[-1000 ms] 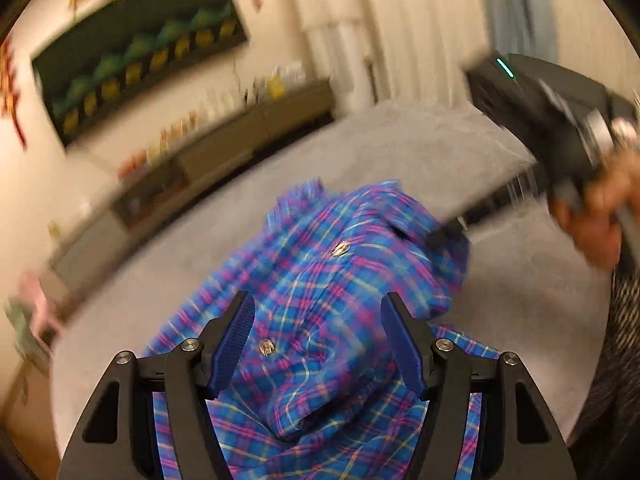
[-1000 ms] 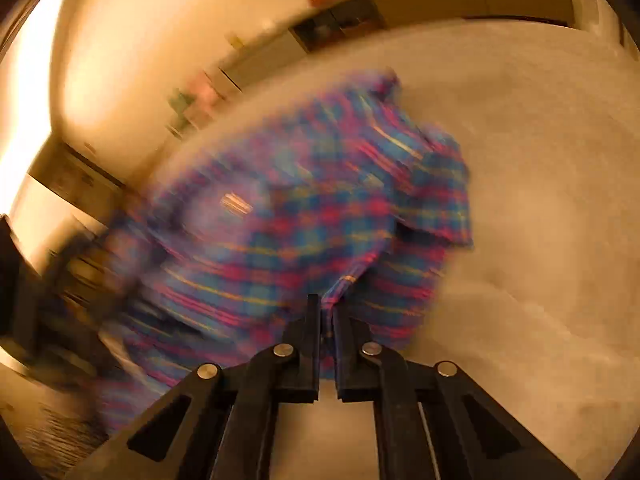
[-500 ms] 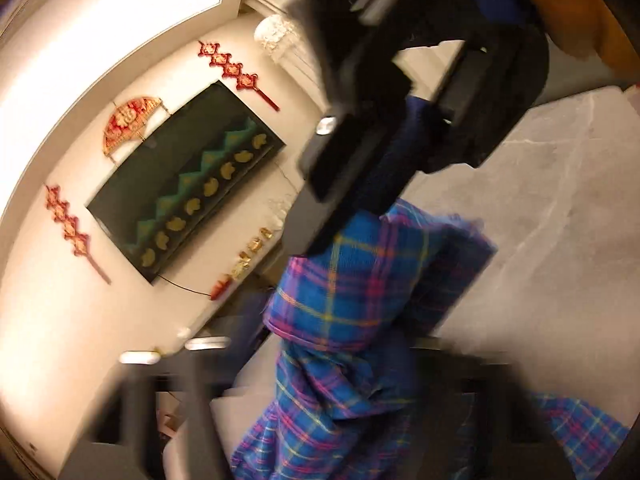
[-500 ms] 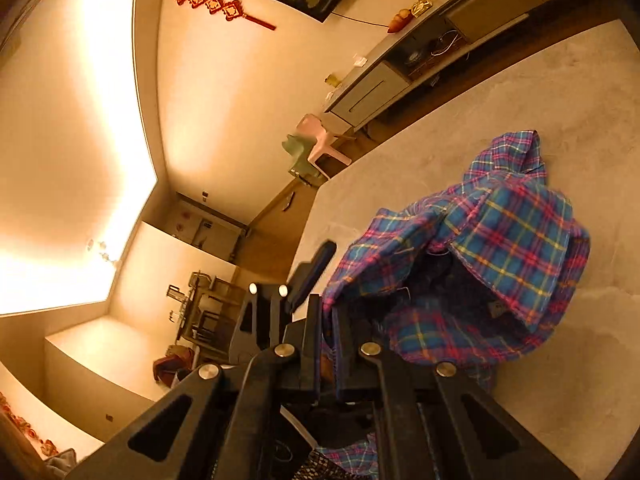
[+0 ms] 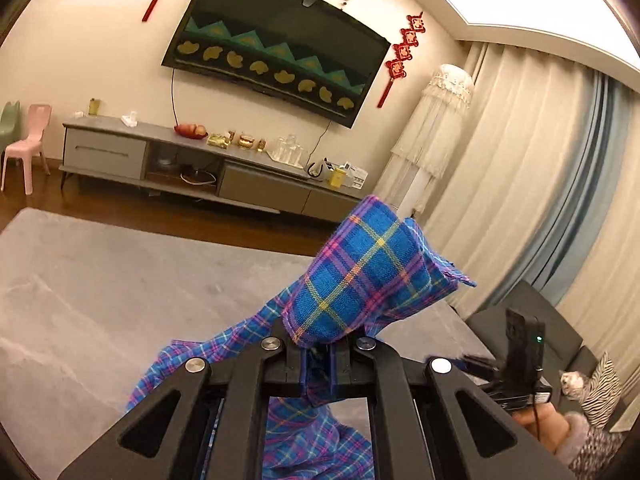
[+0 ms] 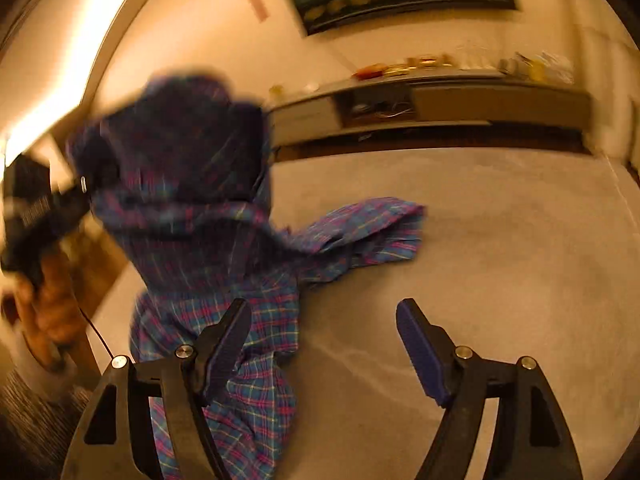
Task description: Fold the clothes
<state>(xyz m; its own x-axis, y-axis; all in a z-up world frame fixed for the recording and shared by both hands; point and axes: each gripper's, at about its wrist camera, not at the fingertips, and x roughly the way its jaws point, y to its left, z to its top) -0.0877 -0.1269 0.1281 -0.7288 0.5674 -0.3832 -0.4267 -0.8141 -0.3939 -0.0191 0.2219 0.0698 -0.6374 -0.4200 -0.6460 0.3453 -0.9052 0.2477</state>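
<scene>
A blue, pink and yellow plaid shirt [image 5: 360, 280] hangs from my left gripper [image 5: 318, 364], which is shut on a bunch of its cloth and holds it above the grey table [image 5: 100, 280]. In the right wrist view the shirt [image 6: 224, 248] hangs blurred at the left, with a sleeve [image 6: 372, 224] trailing on the table [image 6: 500, 260]. My right gripper [image 6: 324, 352] is open and empty, its left finger [image 6: 226, 344] close to the hanging cloth. The right gripper also shows in the left wrist view [image 5: 520, 364] at lower right.
A grey TV cabinet [image 5: 192, 164] with small items stands against the far wall under a wall screen [image 5: 276, 48]. A pink chair [image 5: 28, 140] is at the far left. Curtains [image 5: 520, 180] hang at the right. A dark sofa [image 5: 560, 328] with a striped cushion sits at lower right.
My left gripper has closed on the shirt and lifted it. My right gripper has let go of the shirt, opened and moved to the right of the cloth.
</scene>
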